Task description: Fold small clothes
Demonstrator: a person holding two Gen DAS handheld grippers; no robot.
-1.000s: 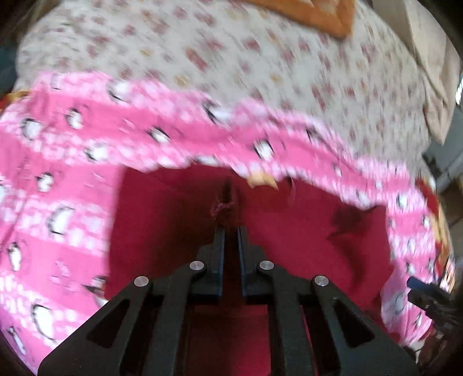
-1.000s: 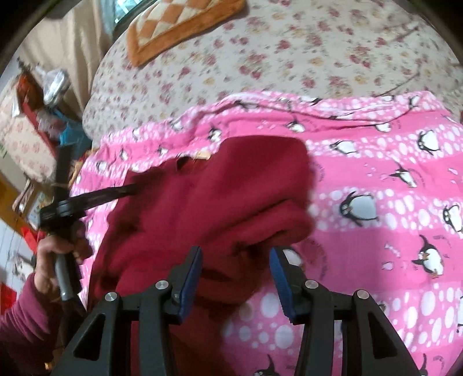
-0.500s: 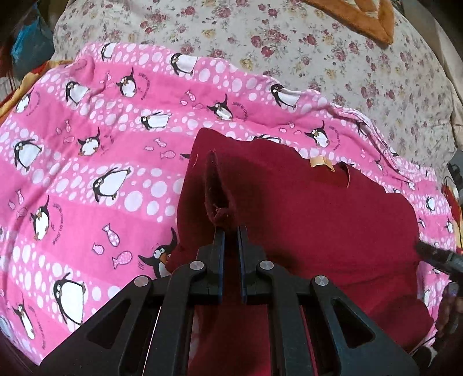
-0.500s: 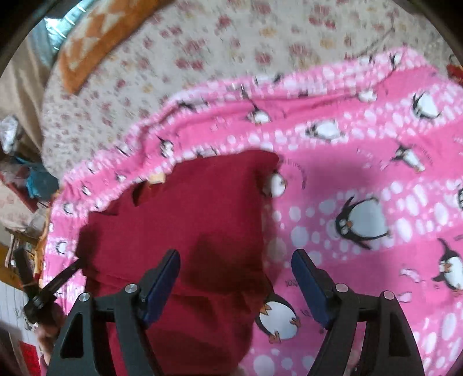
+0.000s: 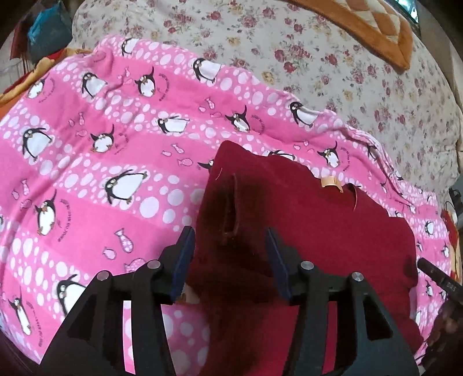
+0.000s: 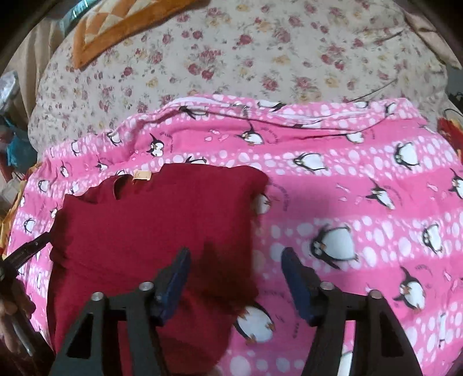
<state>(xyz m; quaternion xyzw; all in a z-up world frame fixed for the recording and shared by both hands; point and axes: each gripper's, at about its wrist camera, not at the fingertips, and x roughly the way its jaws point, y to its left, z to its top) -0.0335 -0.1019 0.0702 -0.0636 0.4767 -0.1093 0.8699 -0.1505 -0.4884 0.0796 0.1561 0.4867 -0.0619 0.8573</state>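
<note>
One red garment (image 6: 150, 225) on one blanket (image 6: 361, 202) (possibly folded); two hand-held grippers apart.

A shirt (image 5: 318, 231) lies flat on a blanket (image 5: 101, 162), which is spread over a bed (image 5: 332, 72). Behind the blanket, a cushion (image 5: 367, 26) rests at the far end of the bed. Your left tongs (image 5: 230, 257) hover over the shirt's left edge. Your right tongs (image 6: 235, 274) hover over its right edge.

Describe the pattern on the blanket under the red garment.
Pink blanket with white dots and penguins; clearest in the left wrist view.
</note>
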